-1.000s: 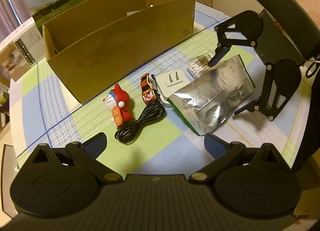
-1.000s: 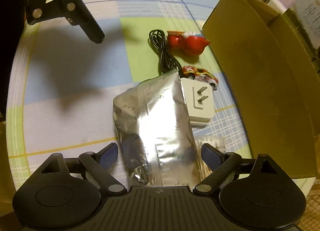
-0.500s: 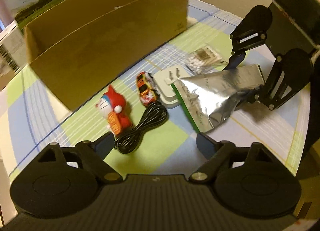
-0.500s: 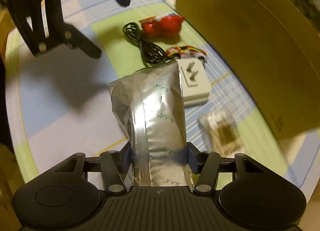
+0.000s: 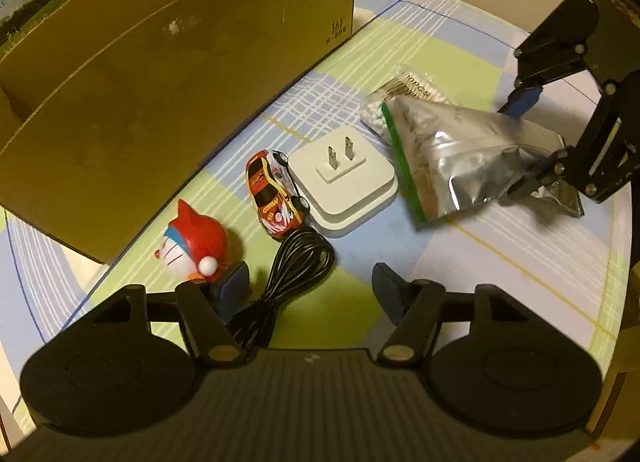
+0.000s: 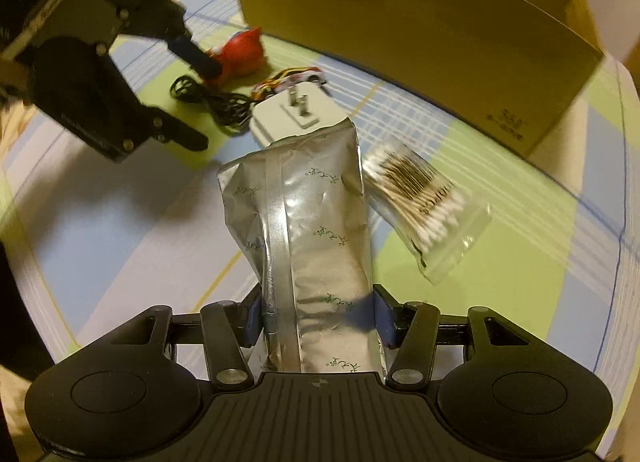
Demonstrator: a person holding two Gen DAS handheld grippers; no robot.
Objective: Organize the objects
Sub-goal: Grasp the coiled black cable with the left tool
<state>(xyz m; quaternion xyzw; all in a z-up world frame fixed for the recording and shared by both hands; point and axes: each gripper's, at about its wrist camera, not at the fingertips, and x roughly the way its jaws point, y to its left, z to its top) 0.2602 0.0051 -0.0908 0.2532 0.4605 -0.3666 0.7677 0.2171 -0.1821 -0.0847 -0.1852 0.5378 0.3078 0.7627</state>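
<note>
right gripper (image 6: pixel 318 318) clamped on the lower end of the silver foil pouch (image 6: pixel 304 221), centre of the right wrist frame; the pouch's far end is over the white plug adapter (image 6: pixel 298 113). left gripper (image 5: pixel 310 286) spread apart, low centre in its view, straddling the black cable (image 5: pixel 298 262) beside the red figurine (image 5: pixel 198 248). cardboard box (image 5: pixel 152 73) fills upper left. judgement: lift the pouch clear of the adapter and cotton swab bag (image 6: pixel 420 201) before swinging toward the box; keep the clamp firm, foil looks slippery.
</note>
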